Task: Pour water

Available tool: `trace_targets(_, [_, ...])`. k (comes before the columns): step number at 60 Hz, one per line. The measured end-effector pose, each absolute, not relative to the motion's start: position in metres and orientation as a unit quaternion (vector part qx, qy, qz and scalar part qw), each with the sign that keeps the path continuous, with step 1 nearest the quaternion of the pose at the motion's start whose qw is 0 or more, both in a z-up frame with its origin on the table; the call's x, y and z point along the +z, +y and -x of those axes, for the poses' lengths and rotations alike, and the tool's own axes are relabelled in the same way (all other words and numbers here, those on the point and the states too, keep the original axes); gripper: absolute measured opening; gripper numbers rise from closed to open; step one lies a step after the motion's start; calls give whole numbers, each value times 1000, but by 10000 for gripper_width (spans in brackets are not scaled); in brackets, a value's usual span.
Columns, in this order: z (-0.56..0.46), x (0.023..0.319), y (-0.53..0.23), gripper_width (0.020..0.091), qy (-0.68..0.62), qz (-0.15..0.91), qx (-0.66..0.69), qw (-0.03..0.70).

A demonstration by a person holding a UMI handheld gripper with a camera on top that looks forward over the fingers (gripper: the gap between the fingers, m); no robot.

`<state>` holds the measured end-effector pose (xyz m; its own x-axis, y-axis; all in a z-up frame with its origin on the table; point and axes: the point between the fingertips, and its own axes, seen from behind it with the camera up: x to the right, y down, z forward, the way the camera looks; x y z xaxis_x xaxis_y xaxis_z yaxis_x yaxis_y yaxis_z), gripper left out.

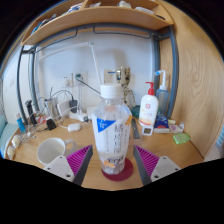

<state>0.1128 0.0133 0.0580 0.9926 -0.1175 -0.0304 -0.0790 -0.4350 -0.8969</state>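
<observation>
Gripper view: tongs (103,166) standing apart around a clear water bottle (111,130), not visibly pressing it, probably lining up a grasp for pouring. Bottle resting upright on a red coaster (117,172) near the counter (85,178)'s front edge, long axis vertical, white cap pointing up. White cup (50,151) waiting toward the left edge, likely as the target.

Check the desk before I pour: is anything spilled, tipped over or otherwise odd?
Nothing stands out. The water bottle stands upright between the tongs, cap still on. The white cup sits upright beside it, and the pump bottle behind is upright too. No spill shows on the desk.
</observation>
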Motion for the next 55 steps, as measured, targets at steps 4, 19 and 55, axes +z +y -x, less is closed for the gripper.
trace_targets(4, [-109, 52, -7, 836, 52, 859, -8, 509])
trace_targets(19, [-115, 75, -92, 834, 43, 895, -14, 444])
trace_targets(55, [-125, 162, -107, 798, 32, 884, -11, 467])
